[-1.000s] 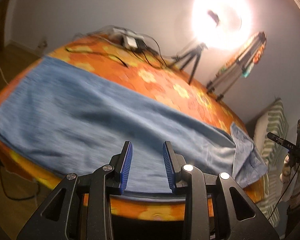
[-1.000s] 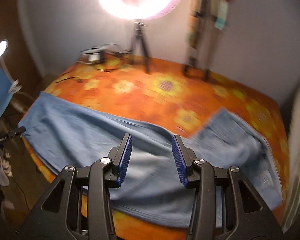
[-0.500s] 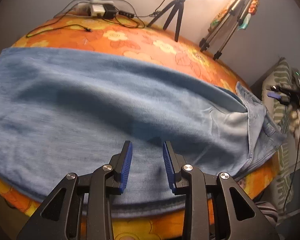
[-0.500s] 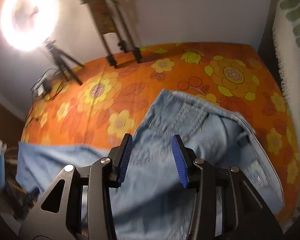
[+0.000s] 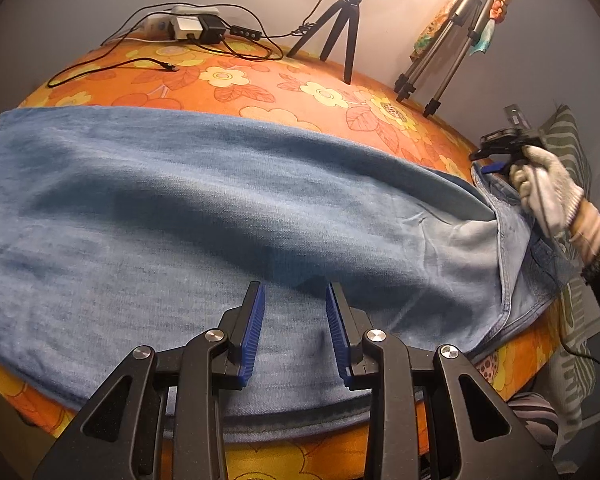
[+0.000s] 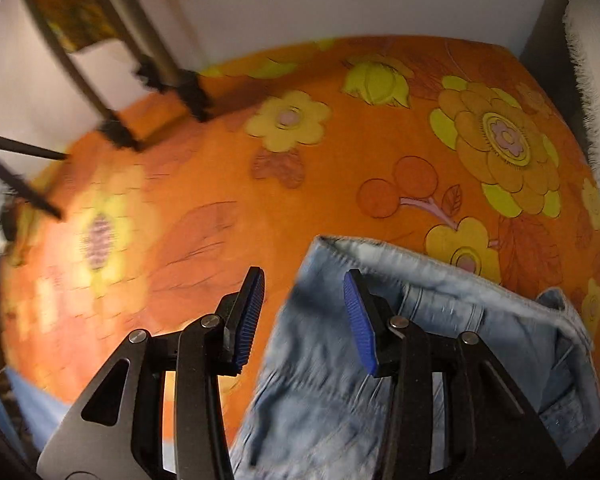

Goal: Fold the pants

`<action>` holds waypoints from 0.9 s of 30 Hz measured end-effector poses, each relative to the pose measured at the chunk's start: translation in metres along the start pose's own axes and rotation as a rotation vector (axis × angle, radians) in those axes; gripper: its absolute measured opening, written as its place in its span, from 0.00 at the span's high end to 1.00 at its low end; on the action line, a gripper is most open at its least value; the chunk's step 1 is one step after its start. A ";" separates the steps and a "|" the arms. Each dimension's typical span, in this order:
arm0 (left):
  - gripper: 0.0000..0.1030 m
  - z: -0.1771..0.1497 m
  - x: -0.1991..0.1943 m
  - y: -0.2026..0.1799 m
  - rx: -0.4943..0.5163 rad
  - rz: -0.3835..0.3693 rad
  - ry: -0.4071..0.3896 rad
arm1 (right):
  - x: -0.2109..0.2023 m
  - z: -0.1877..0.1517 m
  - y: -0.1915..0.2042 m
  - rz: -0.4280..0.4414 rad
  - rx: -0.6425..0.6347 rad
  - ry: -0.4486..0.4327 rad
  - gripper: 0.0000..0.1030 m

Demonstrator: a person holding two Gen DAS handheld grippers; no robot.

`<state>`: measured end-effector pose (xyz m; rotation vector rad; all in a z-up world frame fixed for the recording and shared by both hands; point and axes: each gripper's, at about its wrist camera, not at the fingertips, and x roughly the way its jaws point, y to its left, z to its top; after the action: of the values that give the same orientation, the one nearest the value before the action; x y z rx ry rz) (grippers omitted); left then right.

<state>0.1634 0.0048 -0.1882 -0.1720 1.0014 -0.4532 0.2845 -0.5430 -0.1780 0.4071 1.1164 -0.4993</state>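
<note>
The left gripper (image 5: 294, 330) hangs with its blue-padded jaws parted and empty above the near edge of the long blue denim pants (image 5: 220, 216), which lie lengthwise across the orange flower-patterned bed cover (image 5: 260, 92); the right gripper (image 6: 304, 314) poises its jaws, wider and also empty, over the far-left corner of the pale waistband (image 6: 380, 252). A pinch there could catch only the top layer, or the cover too, dragging the fold crooked; the right view is blurred, and the layers beneath cannot be made out.
</note>
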 end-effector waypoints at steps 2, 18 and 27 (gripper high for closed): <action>0.71 0.000 -0.001 0.001 -0.003 -0.007 0.002 | 0.011 0.003 0.002 -0.057 -0.008 0.011 0.58; 0.71 0.001 0.000 0.001 0.010 -0.014 0.017 | -0.031 -0.017 -0.031 0.029 0.002 -0.082 0.96; 0.71 0.003 0.002 -0.003 0.046 0.012 0.036 | -0.149 -0.075 -0.107 0.188 0.015 -0.263 0.97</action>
<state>0.1654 0.0007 -0.1872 -0.1174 1.0257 -0.4696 0.1160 -0.5638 -0.0768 0.4408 0.8127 -0.3830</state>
